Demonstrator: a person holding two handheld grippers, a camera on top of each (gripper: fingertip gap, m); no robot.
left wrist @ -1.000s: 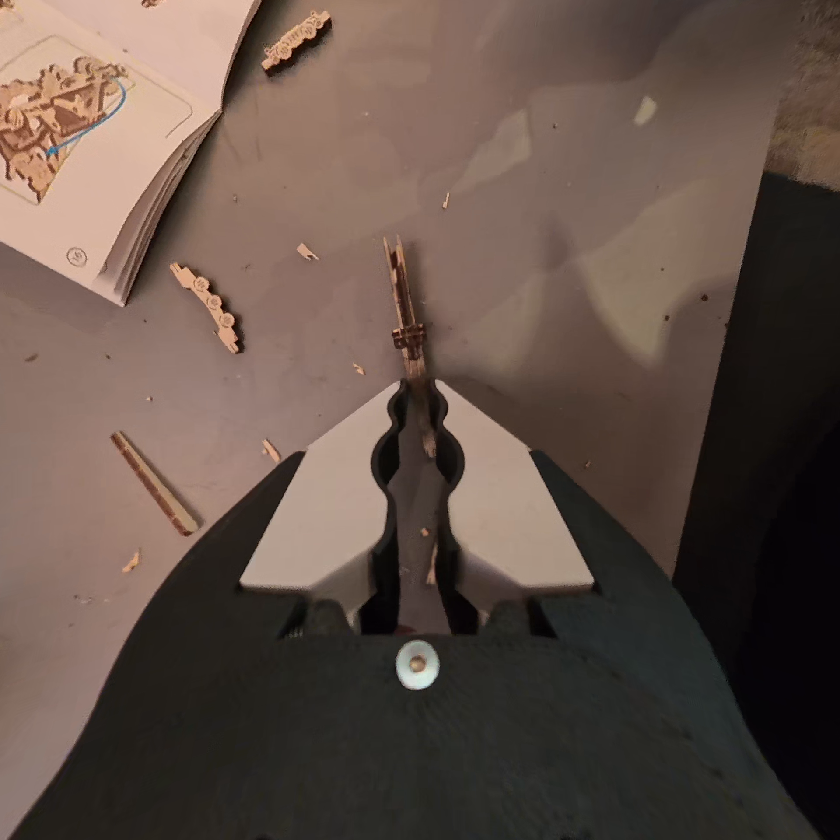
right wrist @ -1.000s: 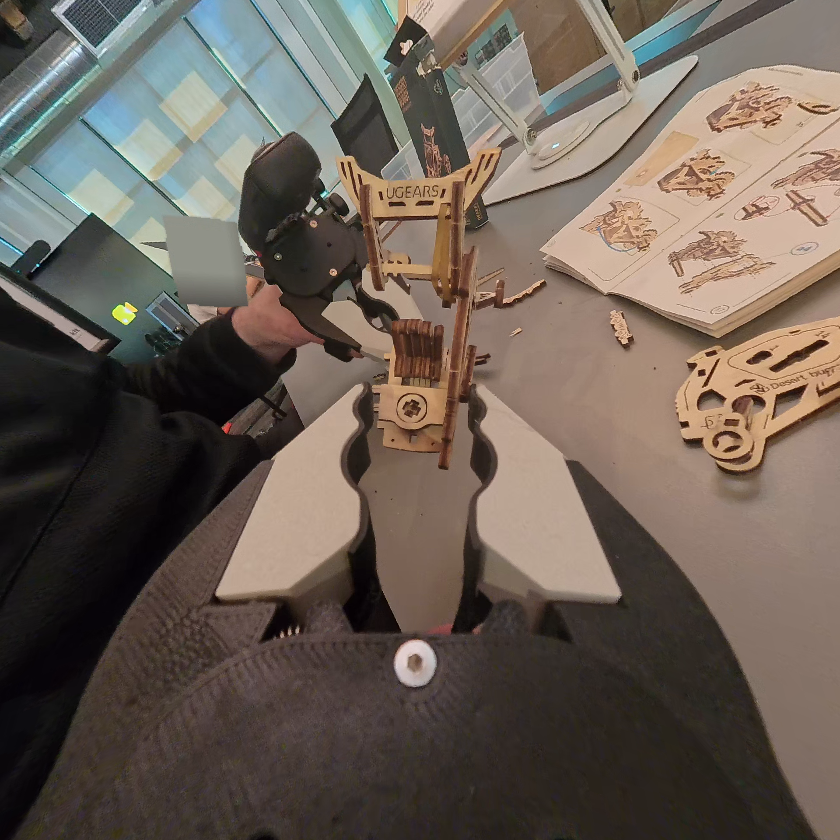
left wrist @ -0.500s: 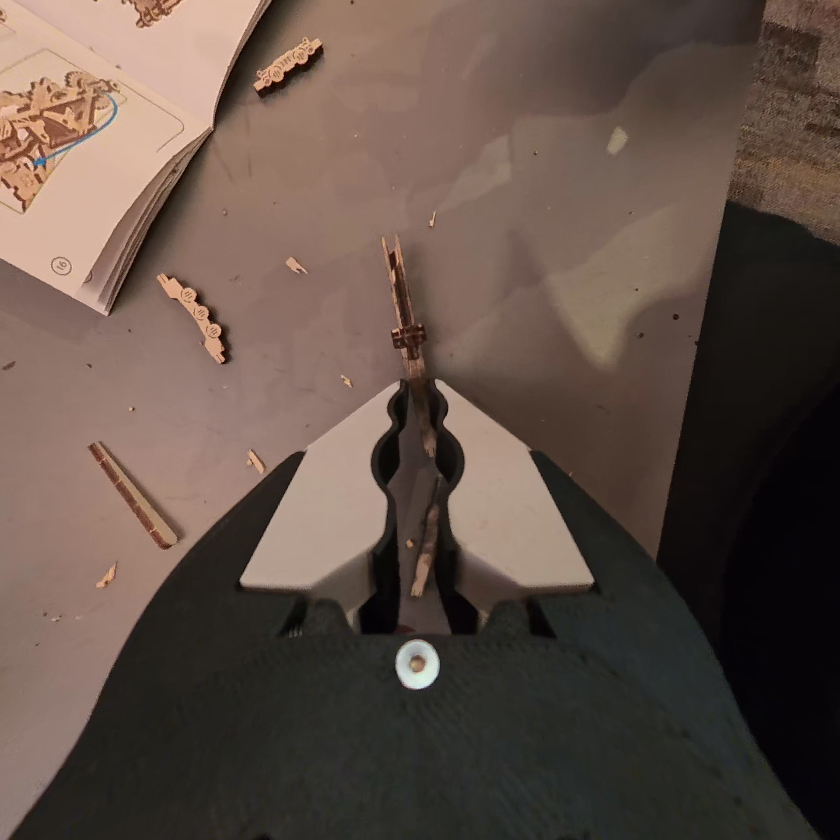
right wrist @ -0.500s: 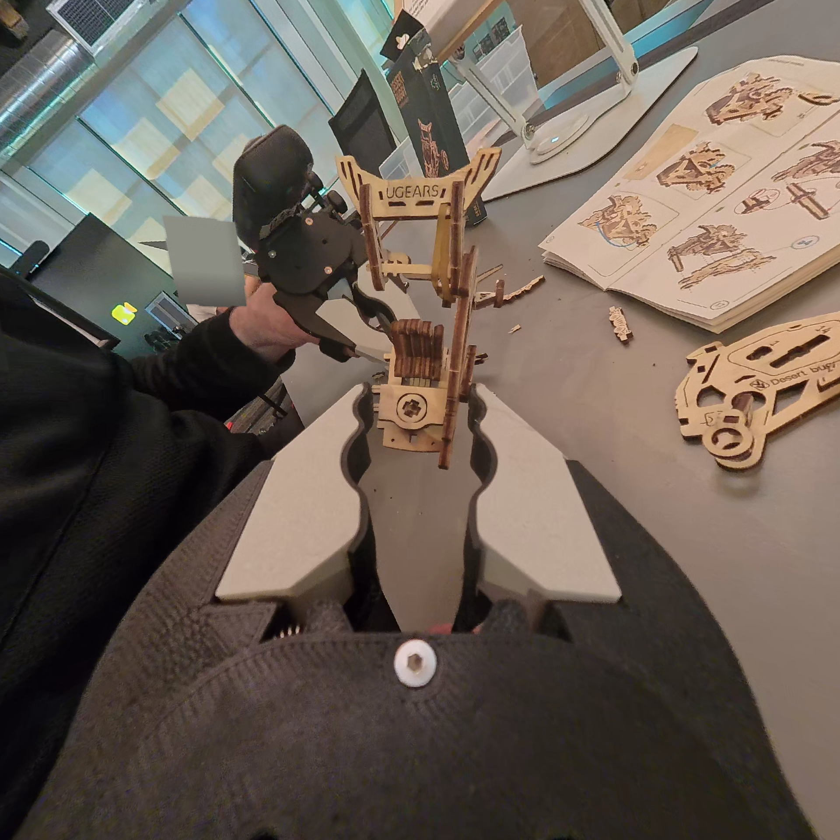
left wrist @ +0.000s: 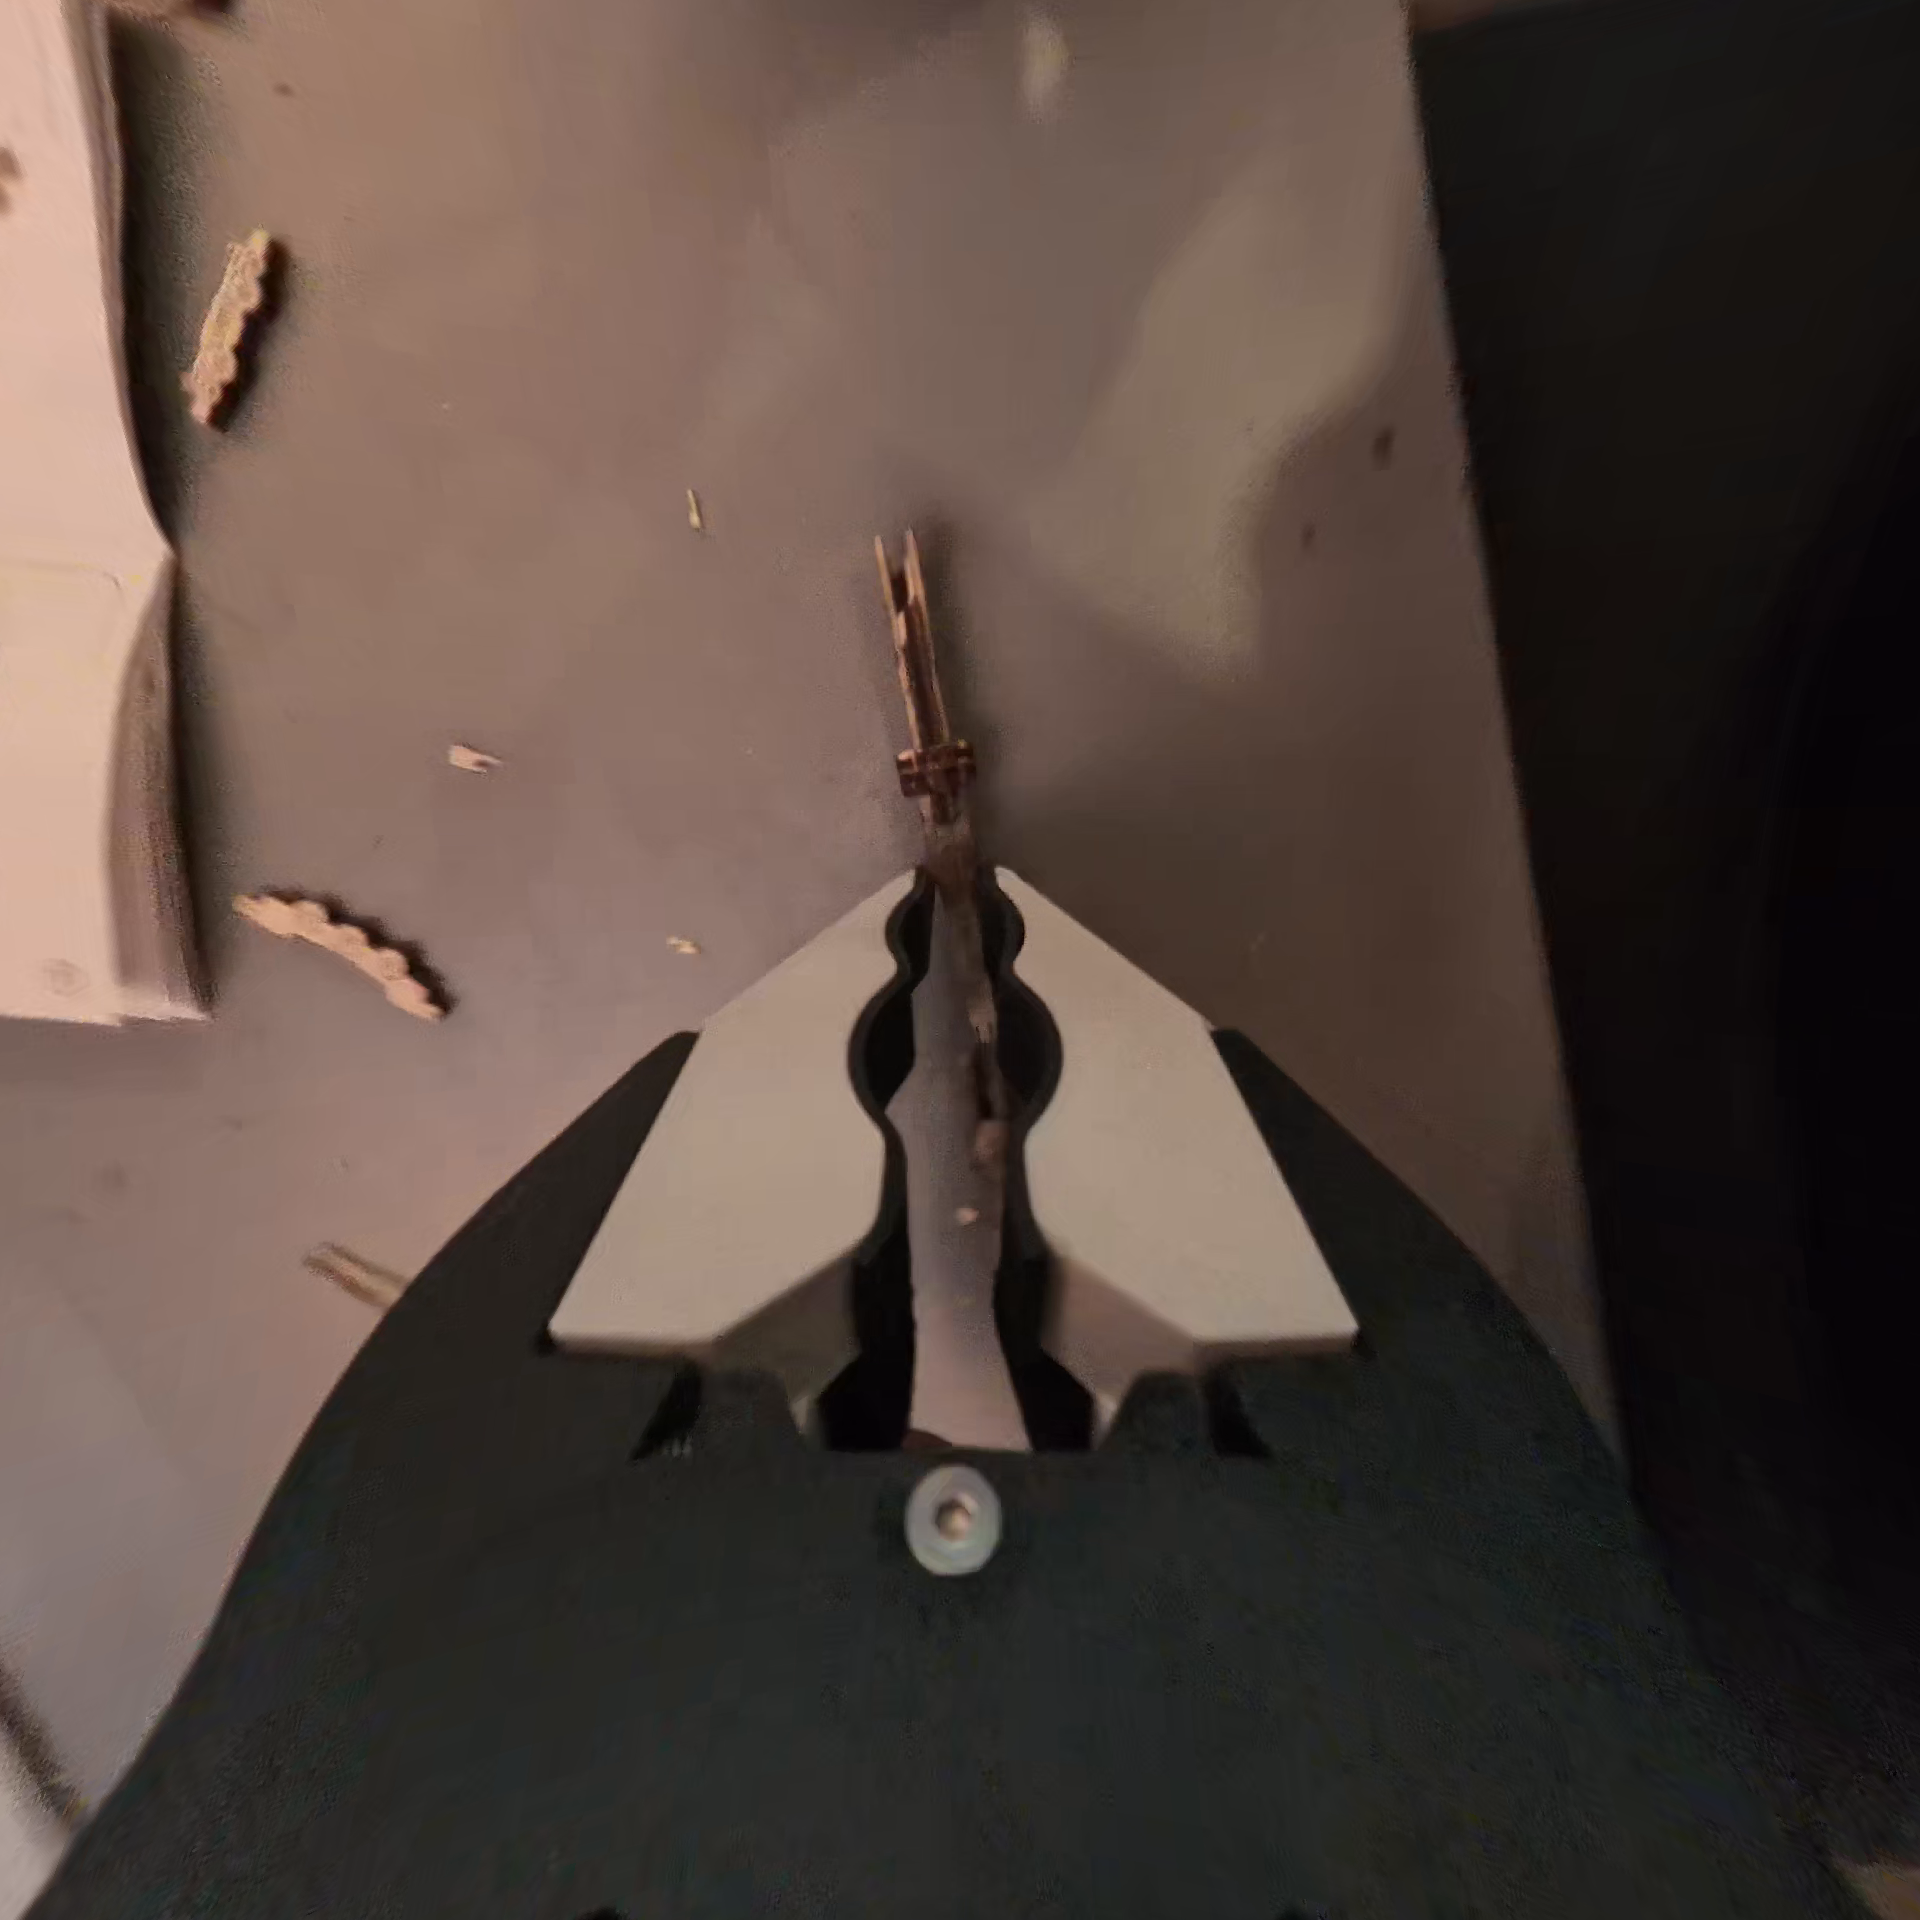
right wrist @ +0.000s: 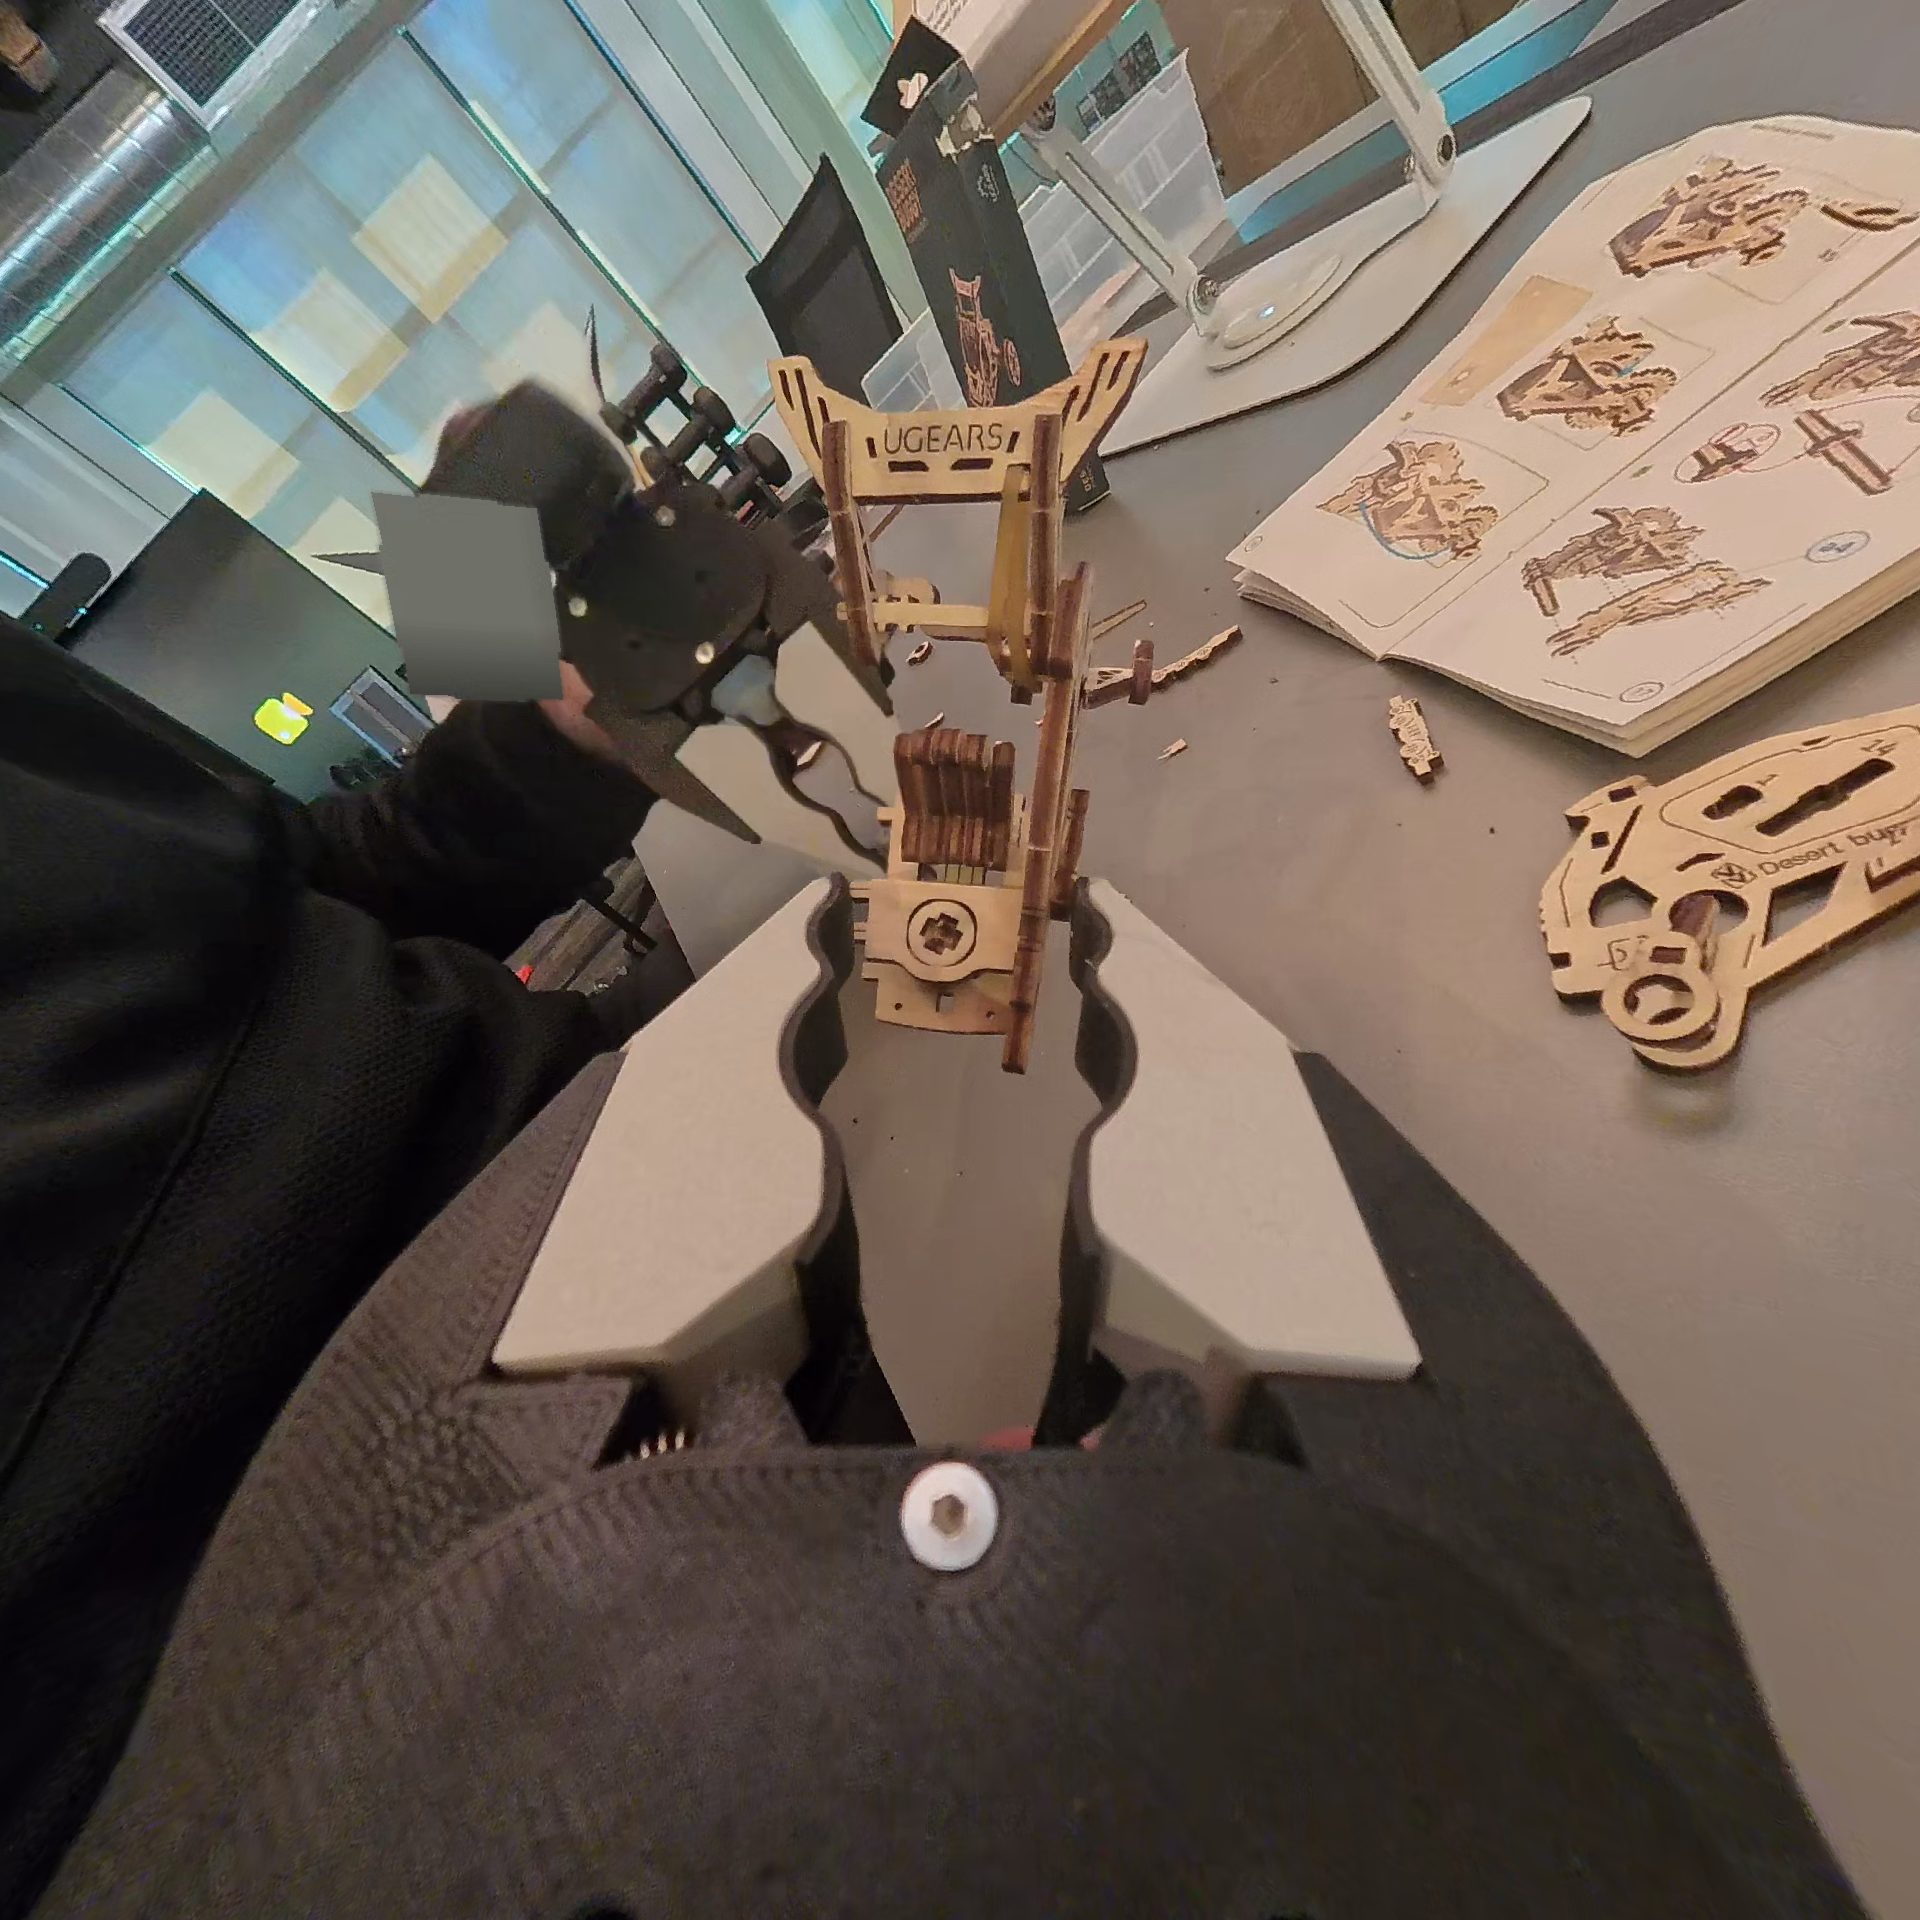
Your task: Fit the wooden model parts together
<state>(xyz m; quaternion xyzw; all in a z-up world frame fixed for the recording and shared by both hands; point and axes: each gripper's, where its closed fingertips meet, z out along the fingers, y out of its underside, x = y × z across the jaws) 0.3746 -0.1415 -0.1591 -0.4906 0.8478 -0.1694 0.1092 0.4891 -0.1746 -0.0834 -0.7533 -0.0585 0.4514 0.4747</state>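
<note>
Tongs: left (left wrist: pixel 953 883) pinches wooden strip (left wrist: pixel 920 665); right (right wrist: pixel 954 914) grips model frame (right wrist: pixel 966 727).

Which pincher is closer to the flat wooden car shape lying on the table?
Right. The right gripper, shut on the wooden frame, sits just left of the flat car-shaped piece. The left gripper, holding a thin wooden strip, is farther away, beyond the frame.

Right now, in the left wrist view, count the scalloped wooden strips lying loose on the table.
2. One scalloped strip lies upper left beside the booklet; the other strip lies lower, off the booklet's corner. More may be hidden under the left tongs.
</note>
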